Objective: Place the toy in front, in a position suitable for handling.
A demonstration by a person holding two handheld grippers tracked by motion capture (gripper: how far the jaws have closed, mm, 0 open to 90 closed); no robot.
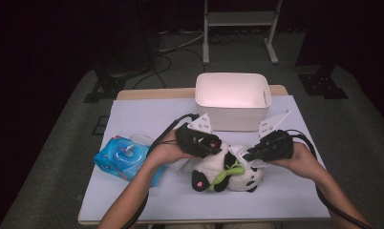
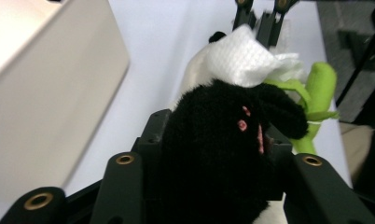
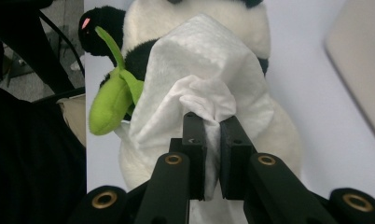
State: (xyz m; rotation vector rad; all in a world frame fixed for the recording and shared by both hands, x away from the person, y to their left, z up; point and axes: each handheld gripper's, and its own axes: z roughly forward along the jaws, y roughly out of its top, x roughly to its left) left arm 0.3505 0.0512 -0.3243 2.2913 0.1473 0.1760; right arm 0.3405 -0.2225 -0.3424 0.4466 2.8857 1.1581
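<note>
In the high view, the person's forearms come in nearest, each hand carrying a claw over the black-and-white plush panda with a green bamboo sprig (image 1: 226, 174), which lies on the white-covered tabletop (image 1: 147, 119) in front of the white plastic bin (image 1: 232, 100). The left claw (image 1: 214, 145) sits on the panda's near-left end; the right claw (image 1: 250, 155) meets it from the other side. A blue pack of wet wipes (image 1: 121, 160) lies well to the left.

In the left gripper view, a black furry paw of the panda (image 2: 213, 158) fills the gap between the jaws, which are closed onto it at a middling width.

In the right gripper view, the jaws stand narrow, pinching a bunched white wet wipe (image 3: 199, 84) draped over the panda's (image 3: 283, 130) pale body.

To wipe well, I judge the left claw should hold the paw steady while the right drags the wipe across the fur in short strokes, keeping its pinch so the cloth does not slip free.
</note>
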